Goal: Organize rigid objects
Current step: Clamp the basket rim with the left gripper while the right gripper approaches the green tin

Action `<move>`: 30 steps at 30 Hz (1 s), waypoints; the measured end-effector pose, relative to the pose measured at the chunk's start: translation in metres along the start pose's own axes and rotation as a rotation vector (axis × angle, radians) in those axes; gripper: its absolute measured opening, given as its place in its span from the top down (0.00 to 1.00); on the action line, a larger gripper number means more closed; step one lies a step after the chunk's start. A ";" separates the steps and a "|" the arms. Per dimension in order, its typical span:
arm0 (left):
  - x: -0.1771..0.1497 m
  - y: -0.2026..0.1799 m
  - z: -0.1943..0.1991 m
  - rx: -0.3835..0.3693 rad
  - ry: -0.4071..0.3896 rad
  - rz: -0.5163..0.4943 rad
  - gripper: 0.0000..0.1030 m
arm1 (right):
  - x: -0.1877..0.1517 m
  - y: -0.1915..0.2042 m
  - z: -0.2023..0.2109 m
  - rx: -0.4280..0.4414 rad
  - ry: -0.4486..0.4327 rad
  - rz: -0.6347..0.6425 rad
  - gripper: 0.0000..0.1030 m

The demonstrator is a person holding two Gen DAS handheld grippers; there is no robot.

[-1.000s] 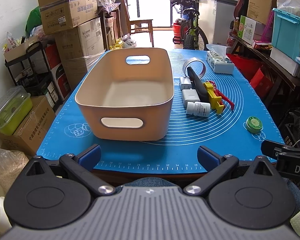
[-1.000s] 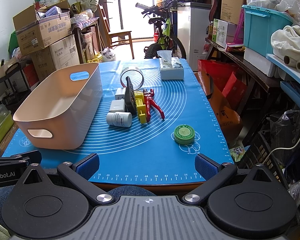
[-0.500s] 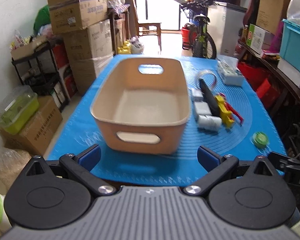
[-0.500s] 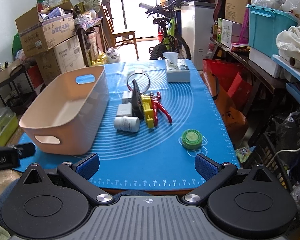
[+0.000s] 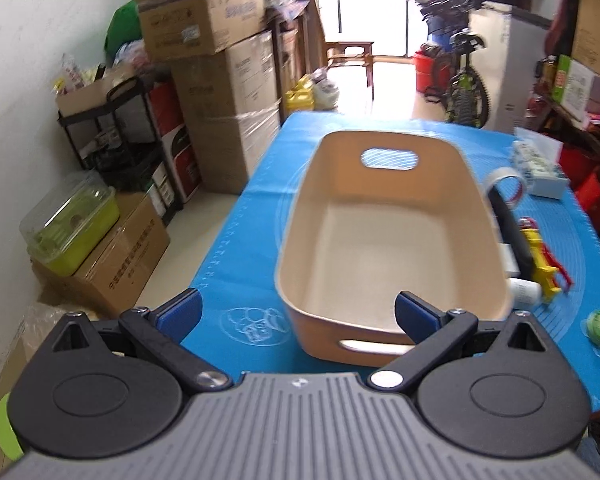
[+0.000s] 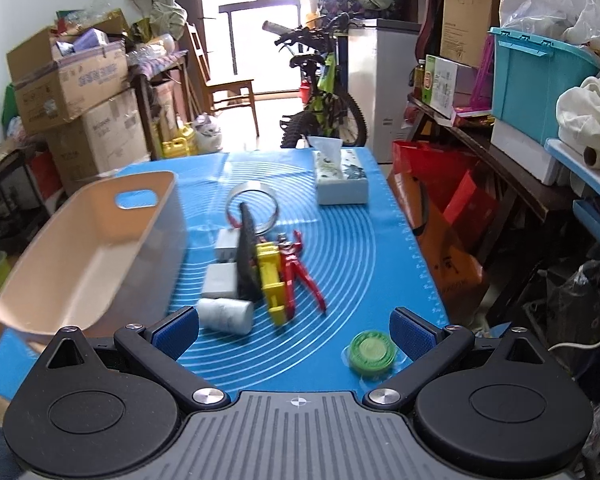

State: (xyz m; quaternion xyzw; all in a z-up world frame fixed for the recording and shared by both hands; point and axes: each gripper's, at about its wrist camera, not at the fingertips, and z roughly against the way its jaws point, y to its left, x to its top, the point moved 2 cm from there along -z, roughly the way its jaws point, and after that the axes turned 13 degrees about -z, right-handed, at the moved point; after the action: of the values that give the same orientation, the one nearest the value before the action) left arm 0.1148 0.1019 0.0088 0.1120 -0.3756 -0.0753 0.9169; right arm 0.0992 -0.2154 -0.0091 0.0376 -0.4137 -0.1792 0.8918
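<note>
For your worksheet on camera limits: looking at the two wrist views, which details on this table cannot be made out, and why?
- White bottle label: blurred by motion, right wrist view.
- Grey blocks: mostly hidden behind the tub wall, left wrist view.
- Tub's near handle: partly covered by the left gripper finger.
- Green cap markings: too small and blurred.

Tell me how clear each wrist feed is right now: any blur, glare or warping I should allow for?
Left wrist: motion blur smears the bin and the items beside it; window blown out; fisheye bends the edges. Right wrist: bottle and green lid slightly soft, bin rim smeared, window glare again; the grippers stay sharp.
</note>
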 end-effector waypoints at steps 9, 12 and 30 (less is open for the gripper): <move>0.005 0.029 -0.052 0.058 0.112 0.047 0.02 | -0.001 -0.018 -0.074 -0.088 0.040 0.006 0.02; 0.000 0.033 -0.072 0.053 0.159 0.060 0.06 | -0.007 -0.029 -0.098 -0.114 0.055 -0.022 0.02; -0.008 0.039 -0.114 -0.093 0.210 0.146 0.32 | -0.021 -0.057 -0.169 -0.212 0.156 -0.043 0.14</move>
State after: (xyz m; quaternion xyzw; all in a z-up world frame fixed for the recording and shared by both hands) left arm 0.1914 0.1578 -0.0655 0.0492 -0.2807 -0.0135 0.9584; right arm 0.1978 -0.2749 -0.1472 -0.0341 -0.3209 -0.2372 0.9163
